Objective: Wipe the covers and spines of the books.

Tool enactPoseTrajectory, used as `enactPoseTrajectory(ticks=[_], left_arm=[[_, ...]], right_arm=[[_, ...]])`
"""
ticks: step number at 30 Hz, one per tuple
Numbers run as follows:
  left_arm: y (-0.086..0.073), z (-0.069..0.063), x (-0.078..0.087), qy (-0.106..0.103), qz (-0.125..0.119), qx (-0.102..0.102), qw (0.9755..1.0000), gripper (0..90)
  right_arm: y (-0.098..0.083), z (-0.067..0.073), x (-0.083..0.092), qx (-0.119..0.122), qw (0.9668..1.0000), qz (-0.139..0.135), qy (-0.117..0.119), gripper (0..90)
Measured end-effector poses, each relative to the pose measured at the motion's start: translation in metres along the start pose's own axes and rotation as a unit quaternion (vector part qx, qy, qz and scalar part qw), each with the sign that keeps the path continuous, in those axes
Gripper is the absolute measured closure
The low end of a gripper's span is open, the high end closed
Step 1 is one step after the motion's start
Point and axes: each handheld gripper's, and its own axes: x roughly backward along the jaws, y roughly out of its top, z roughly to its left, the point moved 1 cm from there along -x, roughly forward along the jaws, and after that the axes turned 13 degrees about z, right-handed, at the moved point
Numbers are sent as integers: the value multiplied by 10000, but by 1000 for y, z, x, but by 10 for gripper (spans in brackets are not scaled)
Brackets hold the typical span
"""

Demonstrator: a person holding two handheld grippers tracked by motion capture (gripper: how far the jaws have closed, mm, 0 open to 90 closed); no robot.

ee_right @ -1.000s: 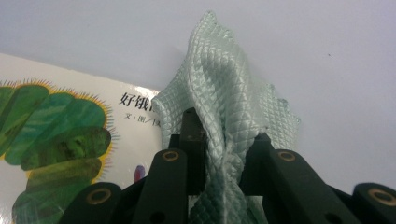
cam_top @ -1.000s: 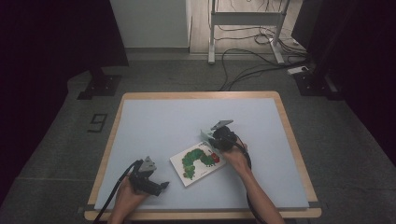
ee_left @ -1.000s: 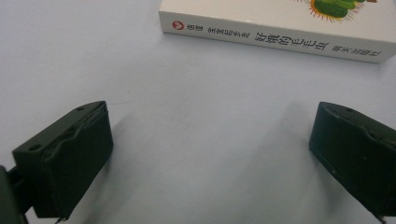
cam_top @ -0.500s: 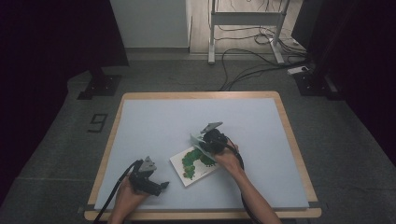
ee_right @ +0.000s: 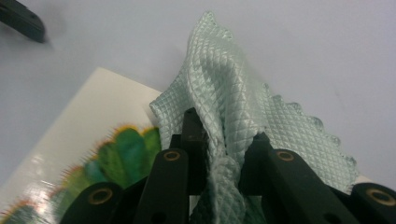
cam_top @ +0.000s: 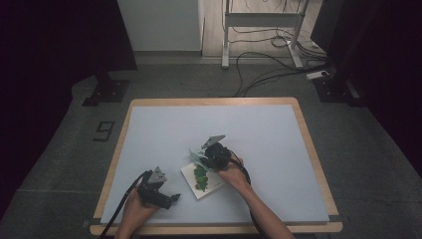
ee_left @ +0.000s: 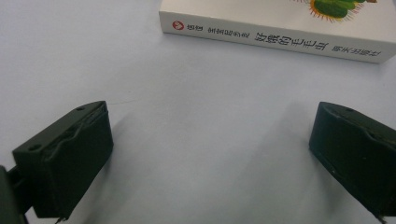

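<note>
A white picture book with a green caterpillar on its cover lies flat near the table's front middle. My right gripper hangs over the book's far corner, shut on a pale green quilted cloth that bunches up between its jaws; the cloth spreads toward the left. In the right gripper view the book's cover lies beneath the cloth. My left gripper rests low at the front left, open, jaws wide apart with nothing between them. The left gripper view shows the book's spine ahead of it.
The pale blue mat covers a wooden-edged table. Beyond the table lie a grey floor, cables and a metal stand. A black stand base sits at the far left.
My right gripper has carried the green cloth leftward across the book, from its right side to its far left corner. The left gripper has stayed put.
</note>
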Motion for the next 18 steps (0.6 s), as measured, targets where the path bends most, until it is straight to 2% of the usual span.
enactPoseTrajectory(ticks=[8, 18], left_arm=[[0, 0, 0, 3, -1, 2, 10000, 0], [0, 0, 0, 2, 2, 2, 10000, 0]], right_arm=[[10, 21, -6, 202, 9992, -60, 335, 754], [24, 46, -14, 519, 9975, -37, 474, 754]])
